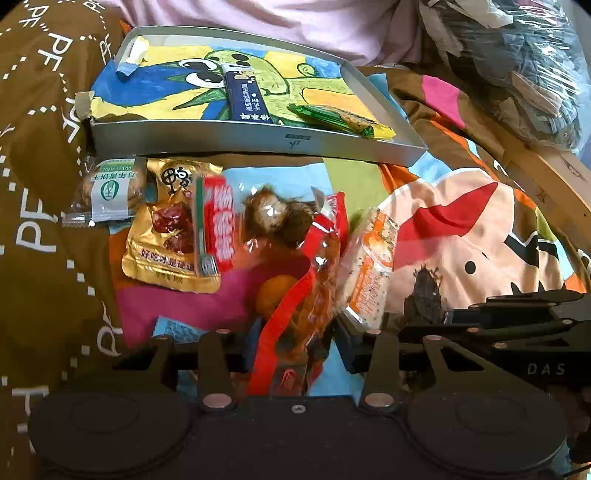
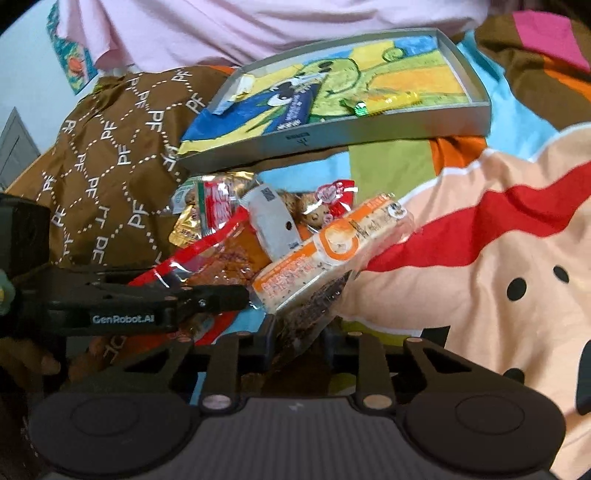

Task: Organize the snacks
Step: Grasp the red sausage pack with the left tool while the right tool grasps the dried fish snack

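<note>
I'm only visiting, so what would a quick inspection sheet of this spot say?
Surface: colourful cartoon bedspread.
Job's things: grey tray holding a blue snack stick and a green-yellow bar; loose packets in front, including a gold pouch and a green-labelled packet.
Clutter: brown lettered fabric; clear plastic bag.
Grippers: left gripper jaws closed on red-trimmed clear packet; right gripper jaws closed on orange-labelled packet.
Cables: nothing seen.
Surroundings: pink cloth behind the tray.
</note>
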